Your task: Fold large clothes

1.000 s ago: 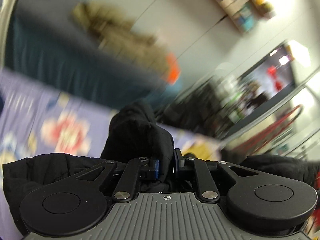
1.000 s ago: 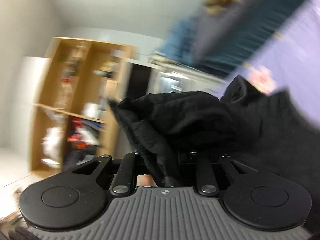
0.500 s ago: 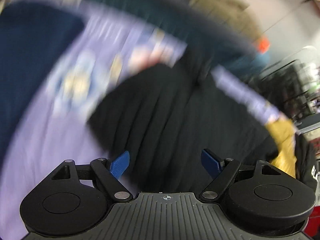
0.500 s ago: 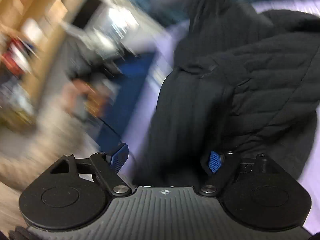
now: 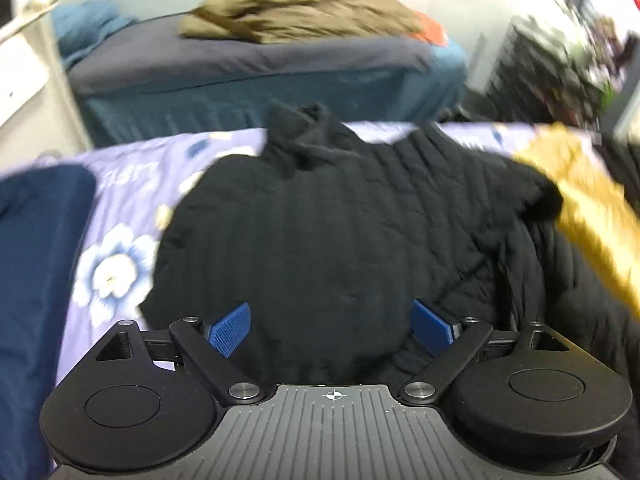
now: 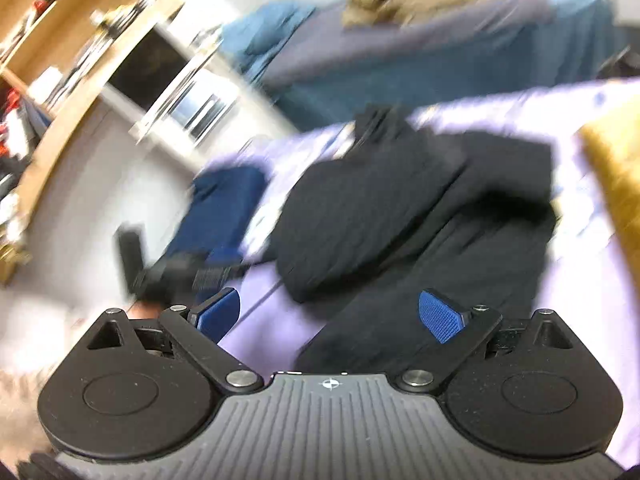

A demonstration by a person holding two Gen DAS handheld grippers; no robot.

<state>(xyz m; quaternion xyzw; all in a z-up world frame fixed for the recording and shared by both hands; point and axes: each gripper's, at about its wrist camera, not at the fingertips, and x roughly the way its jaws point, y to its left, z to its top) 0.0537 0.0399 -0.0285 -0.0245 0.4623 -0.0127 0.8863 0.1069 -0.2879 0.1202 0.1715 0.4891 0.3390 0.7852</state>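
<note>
Both claws, left claw (image 5: 331, 330) and right claw (image 6: 330, 316), gape empty over the blurred black jacket (image 5: 340, 232).

Each gripper, left gripper (image 5: 331, 329) and right gripper (image 6: 330, 317), has blue bumpy fingertips (image 5: 231, 329), black arms, shiny screws and a grey ridged base.

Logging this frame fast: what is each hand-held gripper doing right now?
Left hand-held gripper: open, holding nothing, over the black quilted jacket.
Right hand-held gripper: open, holding nothing.
</note>
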